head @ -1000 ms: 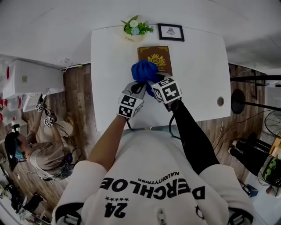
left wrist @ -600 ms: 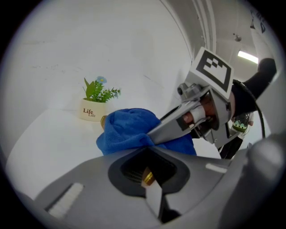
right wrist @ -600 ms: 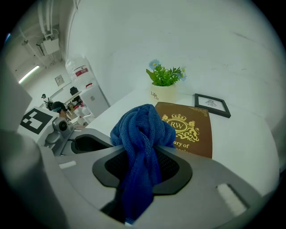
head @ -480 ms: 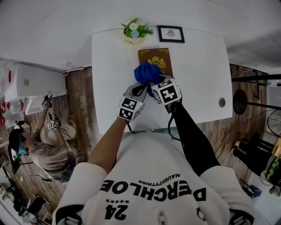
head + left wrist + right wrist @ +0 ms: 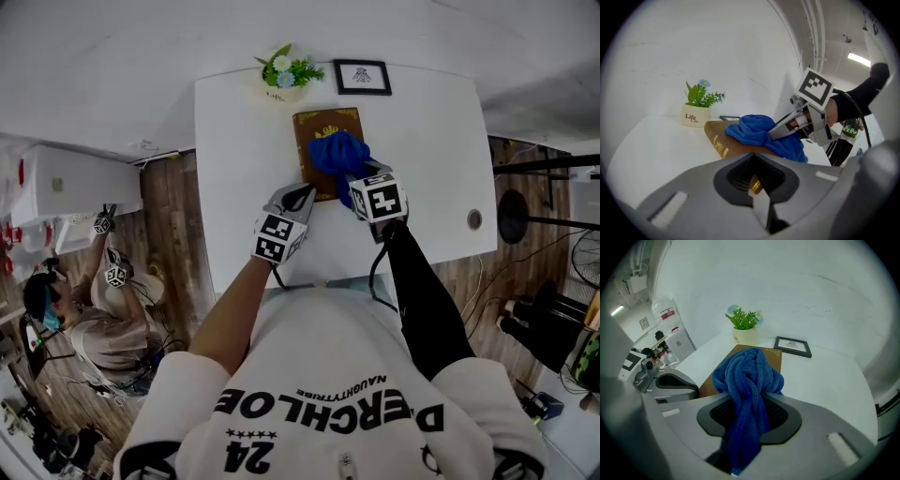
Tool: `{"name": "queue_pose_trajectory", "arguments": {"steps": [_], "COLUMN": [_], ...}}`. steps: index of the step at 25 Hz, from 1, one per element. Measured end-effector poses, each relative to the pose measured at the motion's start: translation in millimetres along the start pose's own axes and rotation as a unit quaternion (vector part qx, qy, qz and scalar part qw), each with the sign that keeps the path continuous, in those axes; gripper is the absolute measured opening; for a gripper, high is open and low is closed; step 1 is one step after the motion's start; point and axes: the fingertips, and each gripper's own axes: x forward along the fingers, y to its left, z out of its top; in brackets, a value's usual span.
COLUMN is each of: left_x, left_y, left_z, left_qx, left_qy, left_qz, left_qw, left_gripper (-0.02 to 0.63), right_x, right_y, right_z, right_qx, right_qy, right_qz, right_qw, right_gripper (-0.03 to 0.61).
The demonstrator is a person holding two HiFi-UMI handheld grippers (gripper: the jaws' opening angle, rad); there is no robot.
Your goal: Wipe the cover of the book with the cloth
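Observation:
A brown book [image 5: 319, 131] with a gold crest lies on the white table [image 5: 239, 169] in the head view. A bunched blue cloth [image 5: 338, 156] rests on the right part of its cover. My right gripper [image 5: 354, 180] is shut on the cloth [image 5: 749, 380], whose bundle covers the near part of the book [image 5: 772, 358]. My left gripper [image 5: 304, 199] sits at the book's near left corner. In the left gripper view its jaws look shut on that corner of the book [image 5: 723, 143], with gilt edging showing between them. The cloth [image 5: 757, 133] and the right gripper [image 5: 774, 135] lie just beyond.
A small potted plant [image 5: 286, 70] and a black picture frame [image 5: 362, 77] stand at the table's far edge behind the book. A round grommet [image 5: 473, 218] sits near the table's right edge. Another person [image 5: 84, 319] sits on the wooden floor at lower left.
My right gripper has slid the cloth to the right across the cover, from the book's left part to its right part. The left gripper has stayed at the near left corner.

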Motion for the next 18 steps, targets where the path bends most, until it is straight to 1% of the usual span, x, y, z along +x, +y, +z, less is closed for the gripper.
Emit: {"name": "queue_pose_trajectory", "arguments": {"steps": [3, 6, 9, 10, 12, 14, 18], "left_x": [0.0, -0.1, -0.8, -0.6, 0.9, 1.6, 0.5], "left_y": [0.2, -0.9, -1.0, -0.7, -0.1, 0.2, -0.4], "left_z": [0.1, 0.1, 0.7, 0.8, 1.1, 1.0, 0.5], "left_qx": [0.003, 0.005, 0.005, 0.004, 0.003, 0.001, -0.003], "left_qy": [0.0, 0.002, 0.002, 0.001, 0.0, -0.001, -0.002], "left_qz": [-0.002, -0.005, -0.006, -0.006, -0.007, -0.009, -0.01], "left_qw": [1.0, 1.0, 1.0, 1.0, 1.0, 1.0, 0.9999], "left_gripper": [0.057, 0.057, 0.057, 0.057, 0.057, 0.057, 0.057], "right_x": [-3.0, -7.2, -8.5, -8.4, -9.0, -13.7, -32.1], "right_y": [-13.0, -27.8, -36.8, -37.7, -37.9, -34.6, -11.6], "right_z": [-2.9, -8.9, -14.7, -15.0, -13.2, -8.2, 7.7], "right_qx": [0.009, 0.032, 0.07, 0.073, 0.061, 0.045, 0.029], "right_qy": [0.001, 0.004, 0.004, 0.005, 0.004, -0.007, -0.056], "right_qz": [-0.019, -0.037, -0.035, -0.034, -0.038, -0.039, -0.015], "right_qw": [1.0, 0.999, 0.997, 0.997, 0.997, 0.998, 0.998], "right_gripper": [0.129, 0.129, 0.13, 0.13, 0.13, 0.13, 0.13]}}
